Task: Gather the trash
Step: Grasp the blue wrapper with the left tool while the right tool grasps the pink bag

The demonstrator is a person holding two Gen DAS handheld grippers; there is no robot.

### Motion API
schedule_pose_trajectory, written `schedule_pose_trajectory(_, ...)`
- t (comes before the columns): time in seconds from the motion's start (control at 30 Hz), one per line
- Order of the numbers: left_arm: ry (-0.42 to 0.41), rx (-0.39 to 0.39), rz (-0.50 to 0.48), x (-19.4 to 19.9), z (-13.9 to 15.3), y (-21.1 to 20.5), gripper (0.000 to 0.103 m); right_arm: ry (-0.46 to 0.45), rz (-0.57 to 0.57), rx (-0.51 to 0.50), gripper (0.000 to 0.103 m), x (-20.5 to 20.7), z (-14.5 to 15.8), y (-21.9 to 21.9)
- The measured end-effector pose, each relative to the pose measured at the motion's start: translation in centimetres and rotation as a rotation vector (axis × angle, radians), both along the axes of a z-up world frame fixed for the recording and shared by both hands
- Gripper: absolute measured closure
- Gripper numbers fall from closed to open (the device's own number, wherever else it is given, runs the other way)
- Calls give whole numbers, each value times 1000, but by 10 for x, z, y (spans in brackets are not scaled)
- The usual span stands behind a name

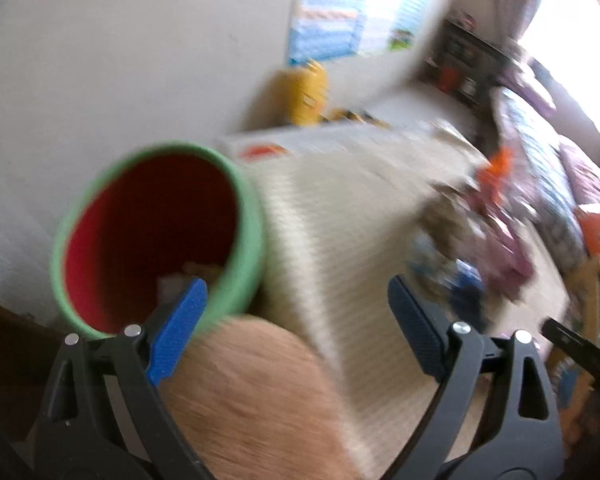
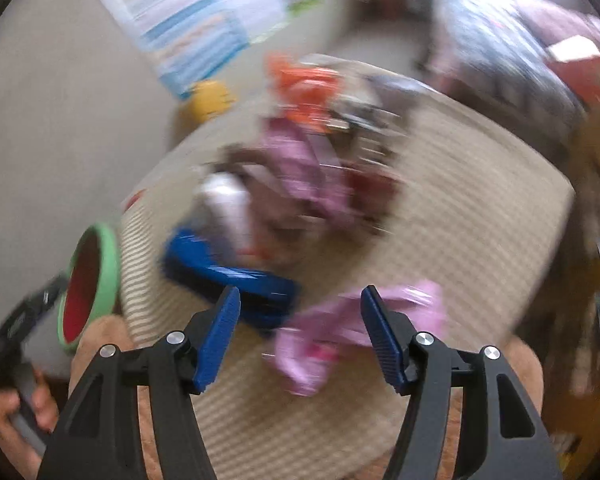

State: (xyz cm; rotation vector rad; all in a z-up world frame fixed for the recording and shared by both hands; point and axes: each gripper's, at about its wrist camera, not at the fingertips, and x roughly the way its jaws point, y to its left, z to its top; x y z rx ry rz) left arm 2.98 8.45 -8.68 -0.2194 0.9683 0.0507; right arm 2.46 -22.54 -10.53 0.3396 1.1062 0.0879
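A bin with a green rim and red inside (image 1: 156, 236) stands on the floor by the wall, some pale scraps in its bottom; it also shows in the right wrist view (image 2: 88, 284). My left gripper (image 1: 296, 316) is open and empty beside the bin, its left finger (image 1: 180, 332) in front of the rim. My right gripper (image 2: 300, 324) is open and empty above a pink crumpled wrapper (image 2: 332, 336) on the beige rug (image 2: 460, 240). A blue flat item (image 2: 228, 272) lies just left of it. Both views are motion-blurred.
A heap of pink, orange and dark clutter (image 2: 308, 152) lies on the rug farther out. A yellow toy (image 1: 304, 92) stands by the wall. A bed with patterned covers (image 1: 548, 152) runs along the right. My knee (image 1: 252, 396) is below the left gripper.
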Motion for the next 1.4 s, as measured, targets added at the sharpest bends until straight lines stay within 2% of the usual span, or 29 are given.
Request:
schedule_pose_trajectory(0.17, 57, -107, -97, 3, -11, -61, 13, 23, -105, 41, 43, -19, -14, -46)
schedule_pose_trajectory(0.27, 85, -75, -169, 15, -24, -104, 13, 10, -130, 62, 43, -23, -15, -59)
schedule_pose_trajectory(0.37, 114, -43, -157, 28, -43, -133, 14, -34, -142, 41, 42, -26, -4, -64)
schedule_pose_trajectory(0.43, 144, -45, -137, 33, -54, -140, 13, -58, -156, 26, 38, -26, 2, -66)
schedule_pose_trajectory(0.63, 213, -32, -107, 47, -85, -153, 14, -84, -193, 31, 37, -27, 6, -79)
schedule_pose_trajectory(0.67, 217, -34, -105, 49, -87, -152, 17, -82, -195, 33, 37, -27, 5, -80)
schedule_pose_trajectory(0.73, 232, -48, -105, 51, -89, -151, 39, -75, -197, 42, 37, -27, 2, -81)
schedule_pose_trajectory(0.77, 239, -58, -109, 52, -89, -150, 44, -71, -197, 47, 37, -27, 1, -82)
schedule_pose_trajectory(0.83, 252, -79, -117, 51, -90, -150, 62, -67, -194, 53, 37, -26, 0, -81)
schedule_pose_trajectory(0.93, 251, -107, -129, 47, -85, -142, 74, -67, -187, 58, 37, -26, -1, -80)
schedule_pose_trajectory(1.03, 214, -54, -179, 44, -70, -140, 80, -68, -183, 63, 37, -25, -1, -78)
schedule_pose_trajectory(1.17, 146, 13, -230, 29, -48, -131, 80, -74, -165, 70, 37, -19, -1, -74)
schedule_pose_trajectory(1.4, 147, 37, -211, 11, -42, -108, 80, -114, -36, 46, 37, 31, 5, -45)
